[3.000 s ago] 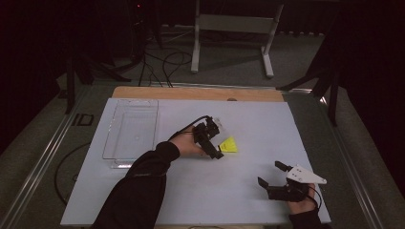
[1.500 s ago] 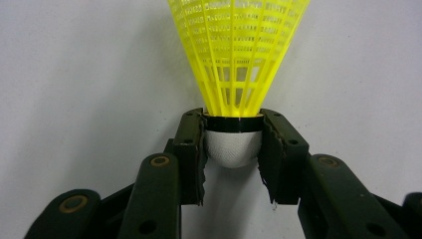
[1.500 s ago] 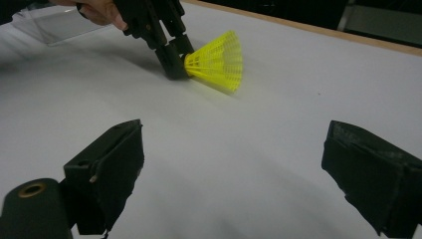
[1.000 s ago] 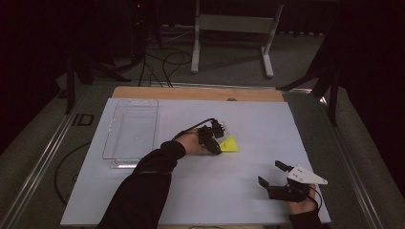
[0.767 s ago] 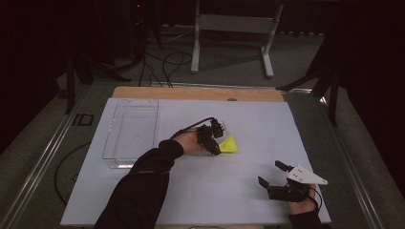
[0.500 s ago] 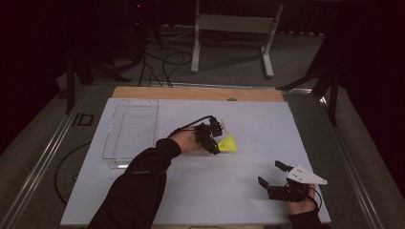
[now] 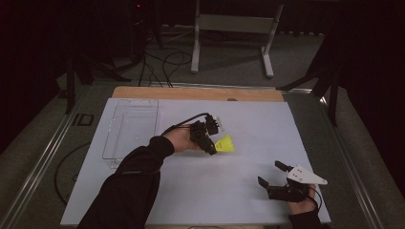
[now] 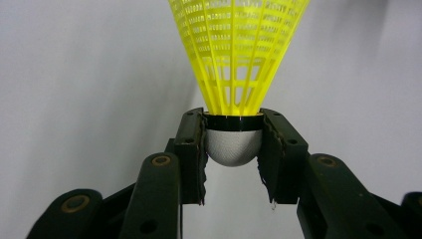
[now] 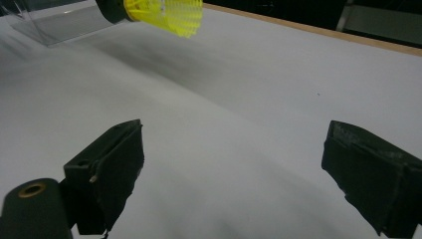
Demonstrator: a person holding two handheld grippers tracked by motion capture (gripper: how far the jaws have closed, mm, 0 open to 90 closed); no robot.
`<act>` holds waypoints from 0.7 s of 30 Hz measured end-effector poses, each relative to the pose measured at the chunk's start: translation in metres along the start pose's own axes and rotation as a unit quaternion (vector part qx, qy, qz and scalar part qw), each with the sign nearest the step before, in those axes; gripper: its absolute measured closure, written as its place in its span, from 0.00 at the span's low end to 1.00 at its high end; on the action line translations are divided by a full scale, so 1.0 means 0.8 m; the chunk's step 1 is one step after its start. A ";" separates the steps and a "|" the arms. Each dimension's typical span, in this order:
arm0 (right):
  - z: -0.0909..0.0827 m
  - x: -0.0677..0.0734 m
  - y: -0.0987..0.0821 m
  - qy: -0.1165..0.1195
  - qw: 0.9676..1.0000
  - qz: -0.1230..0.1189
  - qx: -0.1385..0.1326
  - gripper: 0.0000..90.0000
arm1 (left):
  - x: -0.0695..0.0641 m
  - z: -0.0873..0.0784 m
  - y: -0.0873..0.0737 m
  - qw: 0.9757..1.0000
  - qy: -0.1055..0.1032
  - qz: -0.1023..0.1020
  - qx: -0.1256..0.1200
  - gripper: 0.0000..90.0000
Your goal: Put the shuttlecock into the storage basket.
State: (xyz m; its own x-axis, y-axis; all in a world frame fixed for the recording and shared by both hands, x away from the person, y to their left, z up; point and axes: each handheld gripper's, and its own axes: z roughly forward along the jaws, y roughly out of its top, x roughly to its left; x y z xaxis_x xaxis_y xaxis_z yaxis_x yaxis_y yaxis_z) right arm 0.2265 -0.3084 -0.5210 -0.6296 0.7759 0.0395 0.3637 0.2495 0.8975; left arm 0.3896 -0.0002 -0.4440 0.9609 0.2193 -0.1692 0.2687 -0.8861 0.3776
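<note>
left gripper [image 8: 233, 144]: clamped on yellow shuttlecock [image 8: 238, 59] by its white cork, right of clear tray [image 7: 130, 125] | right gripper [image 9: 234, 174]: jaws wide, nothing between, well right of tray over desk [image 7: 248, 186]

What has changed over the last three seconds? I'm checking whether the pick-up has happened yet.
The left gripper, already shut on the yellow shuttlecock by its white cork, has lifted it slightly off the white table. The right gripper, jaws open, stayed put near the front edge, and the clear tray has not moved.
</note>
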 end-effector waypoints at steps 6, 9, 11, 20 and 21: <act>0.000 0.000 0.000 0.002 1.000 0.000 0.000 0.11 | -0.003 -0.018 -0.007 1.000 -0.003 -0.009 -0.002 0.73; 0.000 0.000 0.000 0.001 1.000 -0.001 0.000 0.11 | -0.005 -0.028 -0.011 1.000 -0.004 -0.009 -0.004 0.73; 0.000 0.001 0.000 0.000 1.000 -0.002 -0.001 0.11 | -0.006 -0.035 -0.014 1.000 0.000 -0.013 -0.006 0.73; 0.000 0.001 0.000 0.001 1.000 -0.004 -0.001 0.11 | -0.003 -0.061 -0.035 0.999 0.005 -0.033 -0.005 0.73; 0.000 0.000 0.000 0.001 1.000 -0.004 -0.001 0.11 | -0.003 -0.063 -0.037 0.999 0.009 -0.034 -0.007 0.73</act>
State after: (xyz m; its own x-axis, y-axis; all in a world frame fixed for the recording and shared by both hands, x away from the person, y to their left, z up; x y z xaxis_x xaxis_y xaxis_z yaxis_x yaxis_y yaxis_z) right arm 0.2266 -0.3078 -0.5209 -0.6344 0.7722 0.0338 0.3577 0.2545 0.8985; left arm 0.3827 0.0464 -0.4088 0.9416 0.2860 -0.1776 0.3336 -0.8635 0.3782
